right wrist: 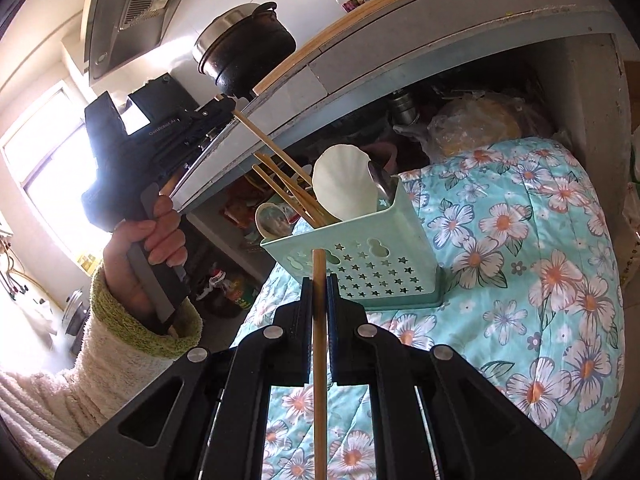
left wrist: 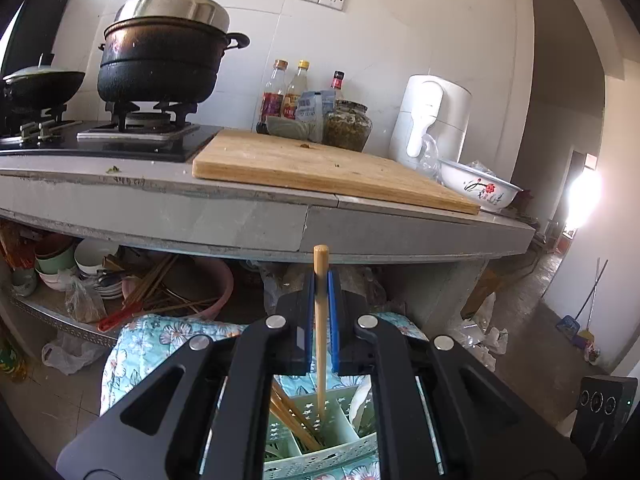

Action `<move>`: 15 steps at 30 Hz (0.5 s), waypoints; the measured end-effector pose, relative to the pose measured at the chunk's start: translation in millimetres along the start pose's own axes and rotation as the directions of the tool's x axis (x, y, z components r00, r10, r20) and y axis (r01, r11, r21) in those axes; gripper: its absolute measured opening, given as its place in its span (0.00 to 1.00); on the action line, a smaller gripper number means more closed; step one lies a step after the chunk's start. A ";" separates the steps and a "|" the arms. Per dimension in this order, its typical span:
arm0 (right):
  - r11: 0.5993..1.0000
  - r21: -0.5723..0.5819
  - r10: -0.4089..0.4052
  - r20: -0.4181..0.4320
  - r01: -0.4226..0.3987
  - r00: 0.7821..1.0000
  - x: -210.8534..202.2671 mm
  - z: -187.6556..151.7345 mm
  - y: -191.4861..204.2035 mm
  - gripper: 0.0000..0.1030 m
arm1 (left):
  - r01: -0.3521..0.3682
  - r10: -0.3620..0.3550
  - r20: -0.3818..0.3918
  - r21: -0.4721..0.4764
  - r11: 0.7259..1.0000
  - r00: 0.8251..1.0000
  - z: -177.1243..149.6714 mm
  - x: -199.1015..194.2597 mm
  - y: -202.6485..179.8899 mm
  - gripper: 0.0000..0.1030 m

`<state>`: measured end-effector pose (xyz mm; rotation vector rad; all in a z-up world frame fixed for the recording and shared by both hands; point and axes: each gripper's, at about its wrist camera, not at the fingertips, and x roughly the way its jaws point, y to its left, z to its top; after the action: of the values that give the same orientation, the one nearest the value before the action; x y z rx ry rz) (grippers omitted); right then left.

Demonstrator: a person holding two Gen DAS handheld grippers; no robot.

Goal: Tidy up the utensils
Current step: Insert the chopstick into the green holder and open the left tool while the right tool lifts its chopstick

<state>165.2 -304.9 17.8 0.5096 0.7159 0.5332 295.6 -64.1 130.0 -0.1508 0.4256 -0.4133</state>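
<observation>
My left gripper [left wrist: 321, 280] is shut on a wooden chopstick [left wrist: 321, 320] whose lower end reaches down into a light green utensil holder [left wrist: 320, 432] below it. The holder also shows in the right wrist view [right wrist: 360, 256], standing on a floral quilt [right wrist: 520, 280], with several chopsticks [right wrist: 288, 188], a white scoop [right wrist: 344, 188] and a spoon inside. The left gripper [right wrist: 224, 108] shows there above the holder, holding its chopstick [right wrist: 272, 148] slanted into it. My right gripper [right wrist: 320, 284] is shut on another chopstick [right wrist: 319, 360], in front of the holder.
A grey kitchen counter [left wrist: 240, 220] carries a cutting board [left wrist: 312, 168], a black pot [left wrist: 160, 60] on a stove, bottles [left wrist: 288, 92], a jar and a floral bowl [left wrist: 476, 188]. The shelf under it holds bowls and chopsticks [left wrist: 100, 272].
</observation>
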 end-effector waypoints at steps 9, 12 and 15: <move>1.000 0.006 -0.015 -0.011 0.015 1.000 1.3 -0.6 -2.4 0.07 | 0.025 -0.030 -0.102 -0.047 0.999 0.994 -32.8 26.3 9.8 0.06; 1.000 0.002 -0.023 -0.011 0.023 1.000 -0.2 -1.4 -0.1 0.07 | 0.033 -0.041 -0.134 -0.059 0.998 0.990 -40.9 31.7 12.0 0.06; 1.000 -0.004 -0.030 -0.009 0.030 1.000 -2.7 -2.6 3.2 0.07 | 0.042 -0.050 -0.150 -0.057 0.998 0.987 -44.0 30.1 11.3 0.09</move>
<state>160.8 -303.5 19.3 0.4928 0.7305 0.5090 305.7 -69.0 76.7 -0.1822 0.5838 -0.4603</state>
